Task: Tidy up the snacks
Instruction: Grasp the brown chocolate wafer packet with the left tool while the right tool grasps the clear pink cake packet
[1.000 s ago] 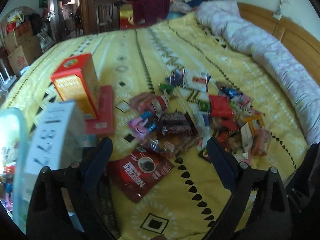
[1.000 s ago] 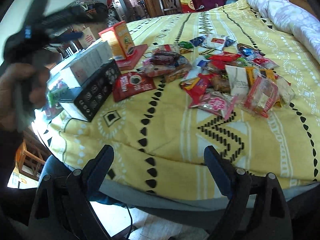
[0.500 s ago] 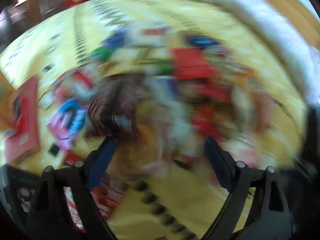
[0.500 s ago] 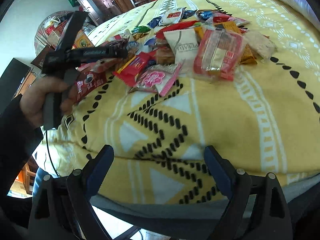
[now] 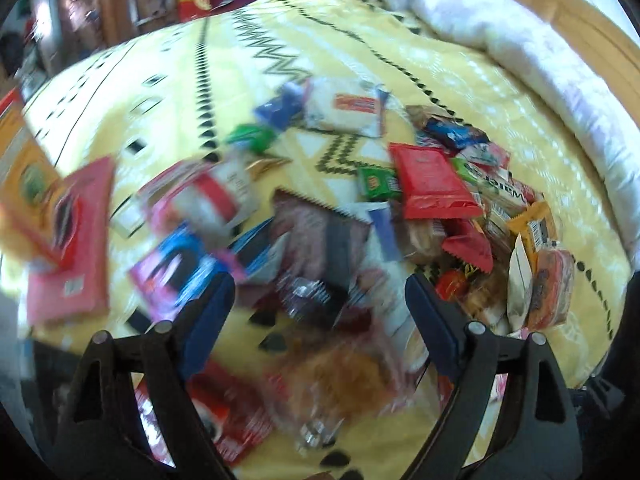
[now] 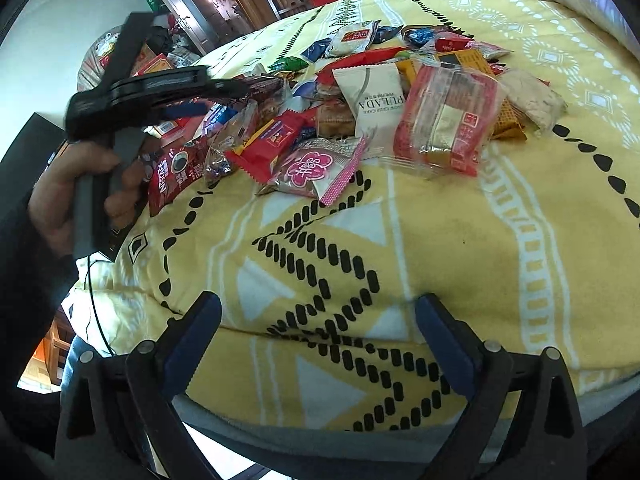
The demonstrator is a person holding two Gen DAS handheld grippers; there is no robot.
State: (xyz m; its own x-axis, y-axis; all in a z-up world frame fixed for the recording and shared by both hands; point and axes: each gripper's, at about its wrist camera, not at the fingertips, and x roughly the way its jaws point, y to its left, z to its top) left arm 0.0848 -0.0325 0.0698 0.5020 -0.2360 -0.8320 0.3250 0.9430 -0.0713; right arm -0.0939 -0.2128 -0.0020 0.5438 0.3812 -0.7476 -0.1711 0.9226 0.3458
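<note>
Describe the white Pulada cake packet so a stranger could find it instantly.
On the yellow patterned bedspread lies a heap of snacks. At its near edge, the white Pulada packet leans beside a clear red-trimmed cake wrapper. It is the only plain white pouch with grey lettering.

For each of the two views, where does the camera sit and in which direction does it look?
Left wrist: sits on the left gripper, looking down and forward over the snack pile on the bed; only its own open fingers show; the picture is blurred.
Right wrist: sits on the right gripper, low at the bed's near edge, looking across the blanket to the pile; its open fingers show, plus the left hand holding the left gripper.
Shared: the pile, including the red Nescafe pack.
</note>
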